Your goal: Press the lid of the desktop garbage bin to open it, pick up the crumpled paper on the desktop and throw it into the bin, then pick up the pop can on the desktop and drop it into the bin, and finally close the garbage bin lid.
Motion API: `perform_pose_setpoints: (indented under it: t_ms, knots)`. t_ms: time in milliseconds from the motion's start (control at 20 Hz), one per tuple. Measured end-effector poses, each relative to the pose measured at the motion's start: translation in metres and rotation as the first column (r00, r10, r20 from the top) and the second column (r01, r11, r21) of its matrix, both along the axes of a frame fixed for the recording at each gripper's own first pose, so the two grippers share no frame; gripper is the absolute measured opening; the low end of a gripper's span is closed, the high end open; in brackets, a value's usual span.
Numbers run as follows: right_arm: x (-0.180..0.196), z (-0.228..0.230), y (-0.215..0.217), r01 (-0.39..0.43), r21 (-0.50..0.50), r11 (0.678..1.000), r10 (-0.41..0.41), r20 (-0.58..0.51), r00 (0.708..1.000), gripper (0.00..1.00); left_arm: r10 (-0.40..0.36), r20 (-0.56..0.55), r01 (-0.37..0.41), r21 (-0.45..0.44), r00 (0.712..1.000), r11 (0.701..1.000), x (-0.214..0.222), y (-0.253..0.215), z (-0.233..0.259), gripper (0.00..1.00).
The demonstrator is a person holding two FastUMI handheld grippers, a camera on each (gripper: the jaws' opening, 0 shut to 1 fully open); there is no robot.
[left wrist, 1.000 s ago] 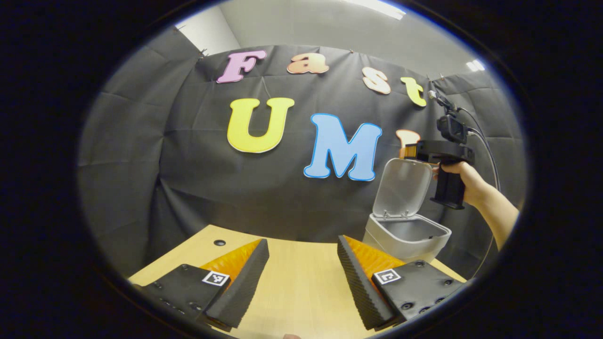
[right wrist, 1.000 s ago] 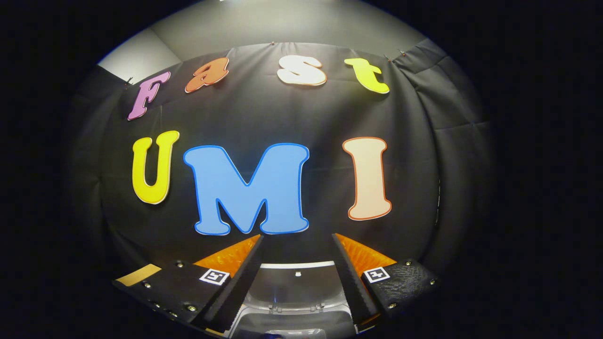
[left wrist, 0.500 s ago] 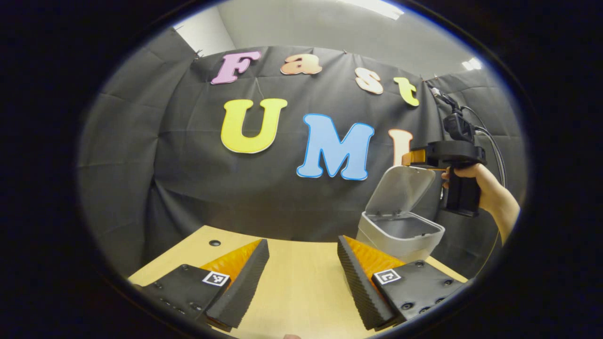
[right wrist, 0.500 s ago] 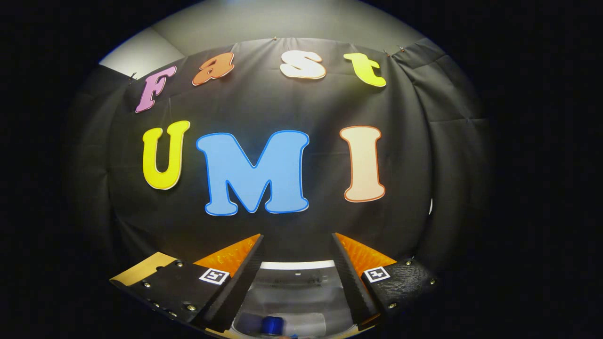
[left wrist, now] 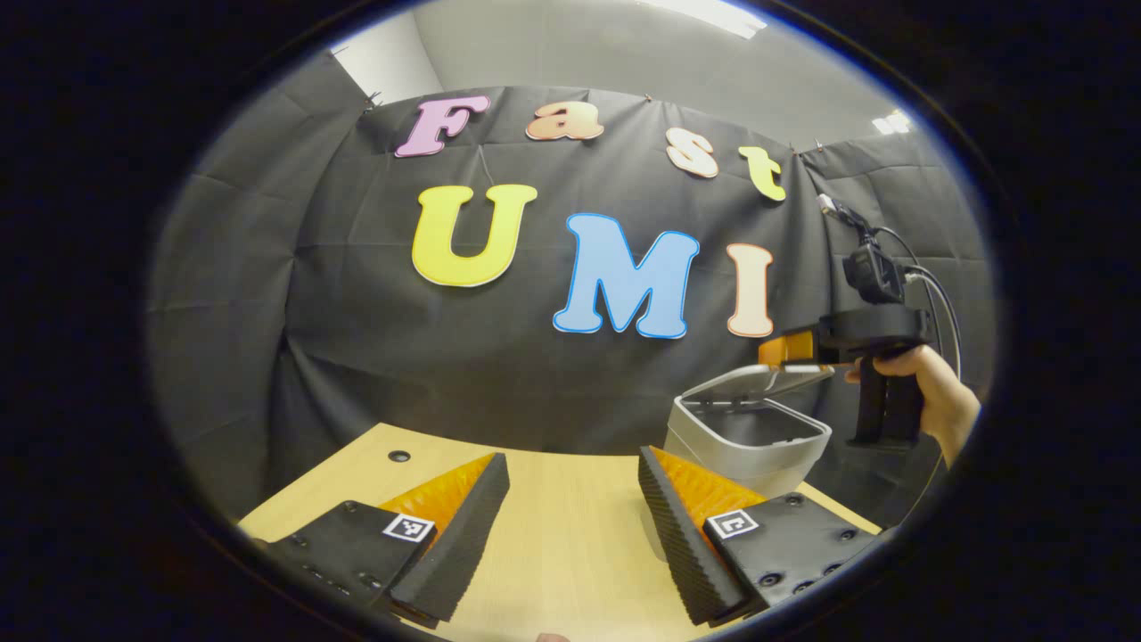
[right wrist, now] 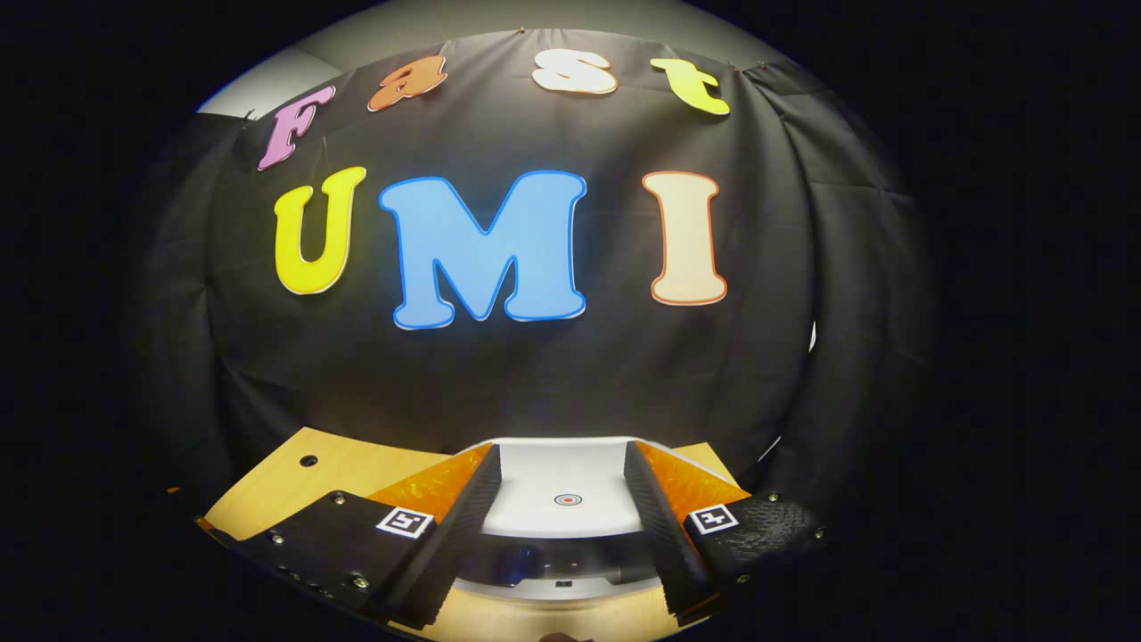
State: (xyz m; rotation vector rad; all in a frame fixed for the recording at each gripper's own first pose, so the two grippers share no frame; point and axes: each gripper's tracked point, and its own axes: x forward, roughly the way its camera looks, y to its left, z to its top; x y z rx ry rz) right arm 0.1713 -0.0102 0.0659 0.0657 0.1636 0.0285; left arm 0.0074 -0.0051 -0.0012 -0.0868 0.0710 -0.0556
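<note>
The grey desktop bin (left wrist: 747, 446) stands at the table's far right. Its lid (left wrist: 768, 382) hangs tilted low over the rim, with a gap left at the front. My right gripper (left wrist: 786, 349), held by a hand (left wrist: 927, 392), lies on the lid's raised edge. In the right gripper view that gripper (right wrist: 562, 448) is open, and the pale lid (right wrist: 563, 489) with its red dot lies flat just under the fingers. Through the gap a dark blue round shape (right wrist: 517, 560) shows inside the bin. My left gripper (left wrist: 572, 459) hovers open over the table with nothing in it.
The light wooden table (left wrist: 553, 544) has a small round hole (left wrist: 398, 456) at its far left. The black cloth wall stands close behind the bin. Bare tabletop (right wrist: 285, 486) also lies left of the bin.
The lid has swung down from upright to nearly flat over the bin. My right gripper came down with it. The left gripper has stayed put.
</note>
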Motion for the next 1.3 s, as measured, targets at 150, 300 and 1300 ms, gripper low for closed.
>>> perform_pose_setpoints:
  t_ms: [150, 300, 1300]
  knots:
    - [-0.005, -0.015, 0.0, 0.017, -0.018, 1.0, -0.017, -0.007, 1.0, 0.89, 0.0, -0.007, 0.0, 0.005, 1.0, 1.0, 0.0, 0.002, -0.002, 0.96]
    - [-0.01, -0.022, 0.0, 0.031, -0.023, 0.999, -0.031, -0.016, 0.999, 0.9, -0.003, -0.014, 0.003, -0.003, 1.0, 1.0, 0.0, 0.001, -0.006, 0.95]
    - [-0.027, -0.064, 0.002, 0.099, -0.009, 0.995, -0.099, -0.102, 0.99, 0.96, -0.125, -0.024, 0.124, -0.033, 0.992, 0.992, 0.012, -0.007, -0.019, 0.96]
